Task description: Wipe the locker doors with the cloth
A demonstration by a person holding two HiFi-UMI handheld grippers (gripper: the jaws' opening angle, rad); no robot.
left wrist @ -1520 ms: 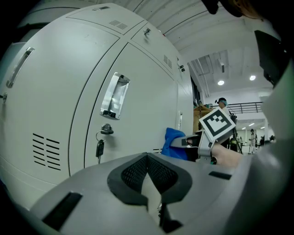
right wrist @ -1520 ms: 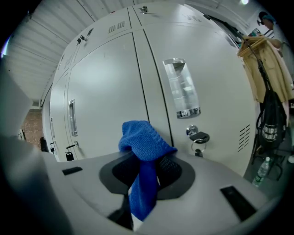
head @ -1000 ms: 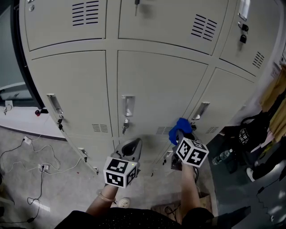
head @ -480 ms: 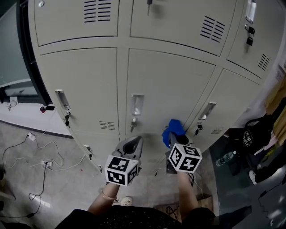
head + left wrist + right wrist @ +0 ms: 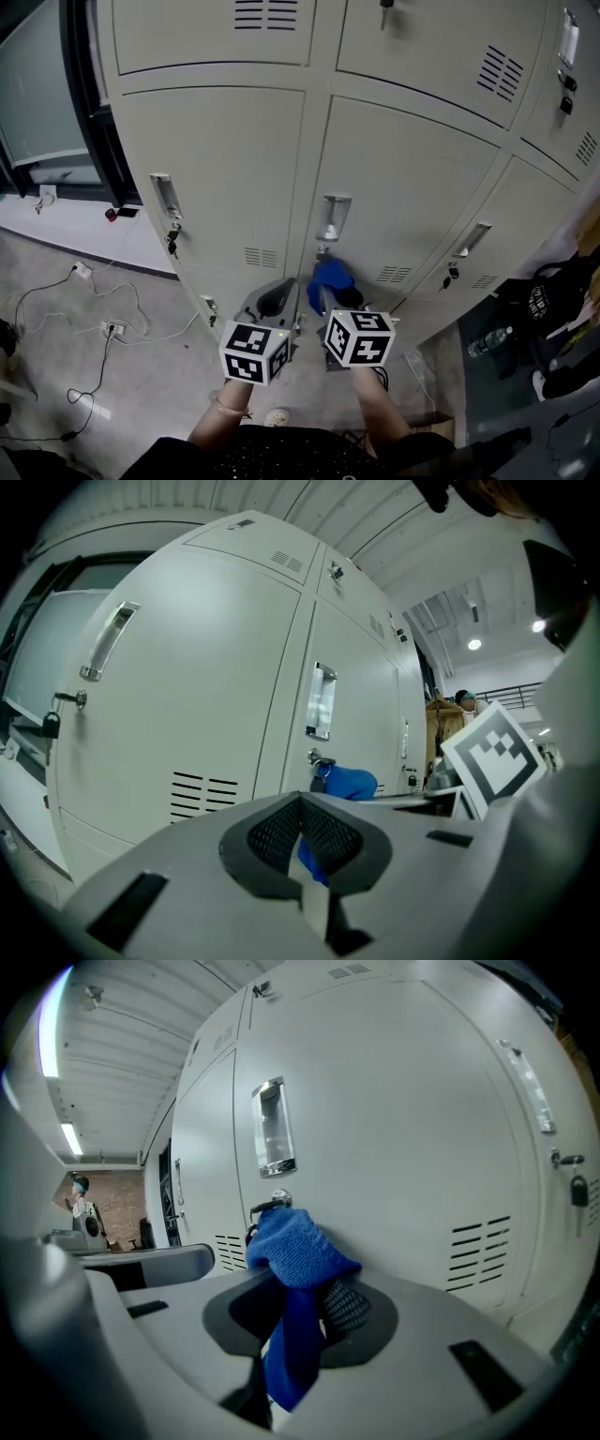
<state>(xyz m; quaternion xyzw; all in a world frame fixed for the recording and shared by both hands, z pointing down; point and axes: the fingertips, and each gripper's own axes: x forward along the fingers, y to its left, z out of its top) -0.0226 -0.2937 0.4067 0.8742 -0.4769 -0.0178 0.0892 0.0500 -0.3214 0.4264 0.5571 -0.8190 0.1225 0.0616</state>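
Right gripper jaws clamp a blue cloth near the lock of a grey locker door. Left gripper jaws are closed and hold nothing.

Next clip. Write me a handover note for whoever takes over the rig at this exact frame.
Left gripper: shut, empty, held low beside the right one, facing the lockers.
Right gripper: shut on the cloth, which bunches above the jaws and hangs below them.
The cloth is up at the lock under the handle of the middle door; whether it touches cannot be told.
Done: the pictures do not show which doors are wiped.
Left: probably wipe this door, then its neighbours, working round handles and keys.
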